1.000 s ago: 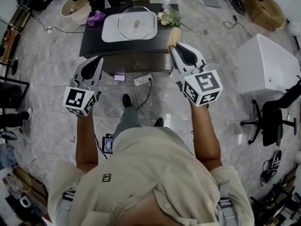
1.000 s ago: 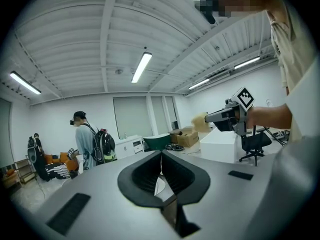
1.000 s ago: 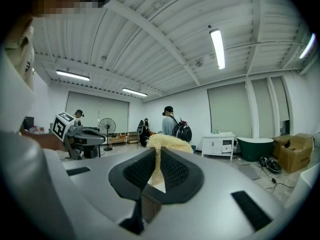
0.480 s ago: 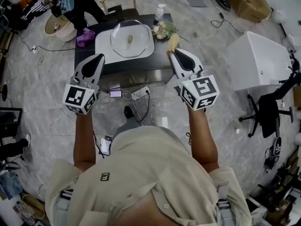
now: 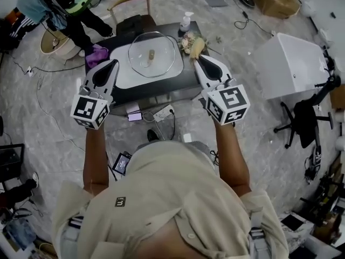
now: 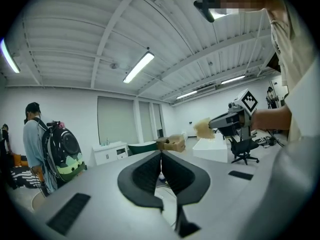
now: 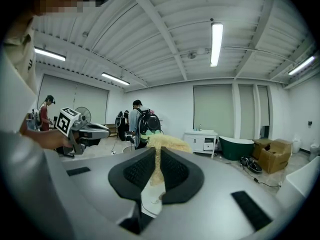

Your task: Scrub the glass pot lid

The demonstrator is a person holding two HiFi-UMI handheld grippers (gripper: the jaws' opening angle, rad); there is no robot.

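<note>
The glass pot lid (image 5: 152, 54) lies in a white basin (image 5: 123, 70) on a dark table (image 5: 178, 75), seen from above in the head view. My left gripper (image 5: 112, 63) hovers at the basin's left front corner, jaws shut with nothing between them (image 6: 161, 156). My right gripper (image 5: 196, 58) is held right of the lid and is shut on a tan loofah scrubber (image 5: 197, 47). In the right gripper view the scrubber (image 7: 164, 143) sticks up past the jaws. Both grippers point up and level, away from the lid.
A soap bottle (image 5: 185, 22) and a bunch of flowers (image 5: 188, 38) stand at the table's back right. A purple cloth (image 5: 96, 54) lies at its left end. A person with a backpack (image 5: 64, 1) stands behind. A white cabinet (image 5: 291, 63) and office chair (image 5: 302, 123) are to the right.
The person has stepped toward the table, so the table and lid appear nearer. Both grippers now reach over its front edge. Jaw states are unchanged.
</note>
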